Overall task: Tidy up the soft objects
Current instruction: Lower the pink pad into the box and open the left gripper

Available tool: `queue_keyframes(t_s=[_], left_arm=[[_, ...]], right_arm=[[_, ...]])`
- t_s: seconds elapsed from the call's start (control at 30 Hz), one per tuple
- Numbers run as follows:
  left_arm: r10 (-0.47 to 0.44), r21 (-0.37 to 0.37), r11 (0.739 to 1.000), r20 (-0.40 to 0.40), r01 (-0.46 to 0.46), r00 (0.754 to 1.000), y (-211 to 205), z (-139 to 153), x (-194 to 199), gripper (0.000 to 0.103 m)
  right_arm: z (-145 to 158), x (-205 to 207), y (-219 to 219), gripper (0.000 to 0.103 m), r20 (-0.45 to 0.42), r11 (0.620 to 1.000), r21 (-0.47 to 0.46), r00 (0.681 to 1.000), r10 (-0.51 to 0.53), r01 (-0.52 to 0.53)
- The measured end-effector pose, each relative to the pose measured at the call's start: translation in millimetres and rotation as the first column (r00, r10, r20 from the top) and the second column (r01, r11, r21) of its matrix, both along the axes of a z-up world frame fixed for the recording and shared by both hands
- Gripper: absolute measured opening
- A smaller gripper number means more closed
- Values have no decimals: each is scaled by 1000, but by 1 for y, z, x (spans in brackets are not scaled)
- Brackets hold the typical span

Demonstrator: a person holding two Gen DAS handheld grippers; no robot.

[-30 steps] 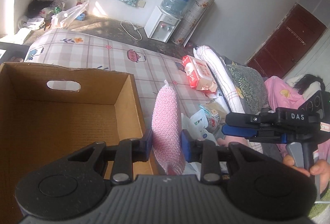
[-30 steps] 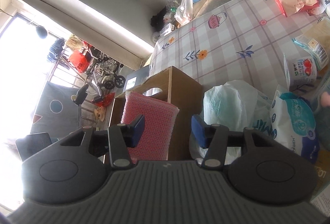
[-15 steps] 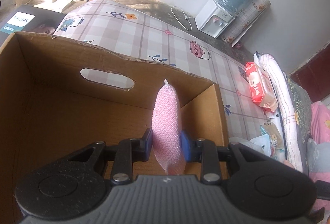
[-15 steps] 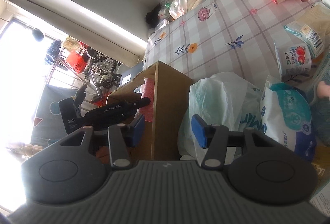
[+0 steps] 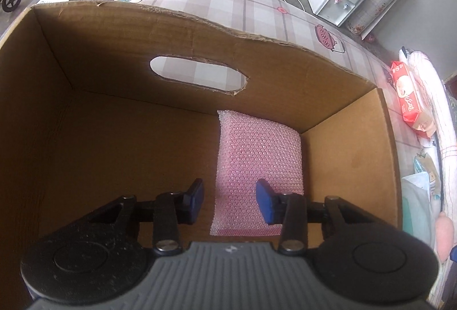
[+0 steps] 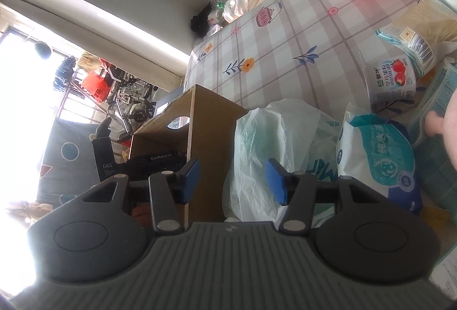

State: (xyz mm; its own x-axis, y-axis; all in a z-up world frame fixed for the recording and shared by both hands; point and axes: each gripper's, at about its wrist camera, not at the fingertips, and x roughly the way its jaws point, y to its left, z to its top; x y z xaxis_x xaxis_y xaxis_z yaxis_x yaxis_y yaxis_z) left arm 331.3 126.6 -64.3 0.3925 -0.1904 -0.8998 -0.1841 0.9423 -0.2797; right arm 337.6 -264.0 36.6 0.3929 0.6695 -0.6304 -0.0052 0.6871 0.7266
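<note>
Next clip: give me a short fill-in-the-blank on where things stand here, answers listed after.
1. The pink sponge lies flat inside the ____ box.
2. The left gripper has its jaws ____, gripping nothing.
3. The cardboard box has an oval ____ hole in its far wall.
4. The right gripper points at a white ____ bag beside the box.

Answers: cardboard; open; handle; plastic

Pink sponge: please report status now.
Left tongs open, empty. Pink sponge flat on box floor. Right tongs open, outside. Nothing blocking.

A home bedroom: patterned bed [image 5: 257,7], water dispenser [image 5: 340,0].
</note>
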Motion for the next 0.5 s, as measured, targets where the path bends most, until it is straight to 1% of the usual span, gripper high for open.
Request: queue_keyframes(t_s=[0.13,0.23,0.33,0.4,0.5], left_arm=[[-33,-13,999,15,33,999,-14,-1,5,31],[-38,8,999,17,38,999,-20,1,6,37],[-11,10,1000,10,11,1000,-17,6,3,52],[16,36,999,21,-16,1000,-13,14,-5,71],[41,65,997,54,-44,998,-7,30,-18,74]], right_arm=[[3,-4,-1,51,11,1000,-15,1000,-7,7],[9,-8,-8,51,33,999,-45,999,-19,21],[22,-11,-18,52,77,994,-100,996,-46,53],[35,-13,-29,55,126,985,-148,989,-72,91],[52,-16,-51,59,174,971,-186,978,-118,150]])
